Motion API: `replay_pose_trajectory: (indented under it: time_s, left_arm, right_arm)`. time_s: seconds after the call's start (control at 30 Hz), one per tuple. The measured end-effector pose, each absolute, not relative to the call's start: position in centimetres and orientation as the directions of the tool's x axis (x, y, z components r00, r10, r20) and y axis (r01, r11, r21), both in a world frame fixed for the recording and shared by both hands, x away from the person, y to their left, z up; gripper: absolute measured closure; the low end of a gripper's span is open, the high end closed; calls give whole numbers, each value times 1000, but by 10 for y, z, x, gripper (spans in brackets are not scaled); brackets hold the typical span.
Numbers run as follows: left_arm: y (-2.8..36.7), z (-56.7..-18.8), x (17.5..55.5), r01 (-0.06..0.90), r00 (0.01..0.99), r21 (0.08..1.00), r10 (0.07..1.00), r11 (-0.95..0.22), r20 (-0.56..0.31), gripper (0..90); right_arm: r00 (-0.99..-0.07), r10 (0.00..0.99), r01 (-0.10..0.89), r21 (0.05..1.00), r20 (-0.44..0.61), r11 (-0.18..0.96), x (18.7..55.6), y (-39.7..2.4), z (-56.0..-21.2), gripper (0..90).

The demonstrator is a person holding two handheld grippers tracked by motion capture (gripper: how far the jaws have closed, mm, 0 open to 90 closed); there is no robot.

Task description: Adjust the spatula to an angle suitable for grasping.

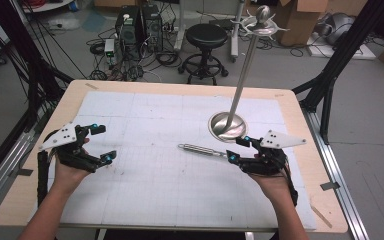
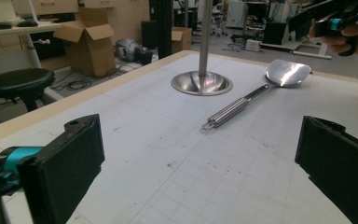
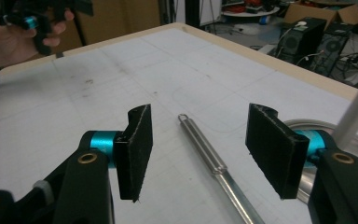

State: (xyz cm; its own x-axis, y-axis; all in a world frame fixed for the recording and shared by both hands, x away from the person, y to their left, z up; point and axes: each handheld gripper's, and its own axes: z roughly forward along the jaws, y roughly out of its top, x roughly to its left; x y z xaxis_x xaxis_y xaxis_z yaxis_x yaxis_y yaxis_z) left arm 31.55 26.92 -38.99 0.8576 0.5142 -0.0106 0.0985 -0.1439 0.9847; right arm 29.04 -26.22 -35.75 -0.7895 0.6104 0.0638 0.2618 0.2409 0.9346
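Spatula point(image 3: 209, 156) blade hidden under open right tool point(image 3: 196, 154), handle visible.

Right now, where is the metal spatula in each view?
High view: spatula lies right of centre, by the right gripper.
Left gripper view: upper centre-right.
Right gripper view: handle between the open jaws.
Shared landmark: stand's round steel base.

A polished steel spatula point(image 3: 216, 168), its handle ribbed and glossy, lies between matt black, rough-faced jaw pads on a scuffed white gridded mat point(image 1: 150, 175), beside a mirror-bright metal stand base point(image 2: 201, 84) on the pale wooden table point(image 1: 300, 115).
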Motion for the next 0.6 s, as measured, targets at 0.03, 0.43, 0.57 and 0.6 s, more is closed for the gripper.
replay_pose_trajectory:
  time_s: [0.03, 0.43, 0.57, 0.6]
  left_arm:
    - [269, -390, 315, 100, 859, 984, 512, -148, -10, 17]
    - [269, -390, 315, 106, 858, 984, 513, -142, -19, 17]
    - [270, -391, 316, 109, 858, 983, 513, -148, -18, 17]
    - [269, -392, 317, 111, 858, 983, 513, -148, -20, 17]
  right_arm:
    - [-788, 612, 258, 938, 65, 233, 292, -265, -359, 386]
    - [-795, 602, 244, 948, 75, 205, 296, -276, -363, 253]
    - [-793, 605, 243, 947, 68, 212, 296, -275, -363, 227]
    - [-797, 601, 237, 946, 60, 219, 297, -274, -364, 216]
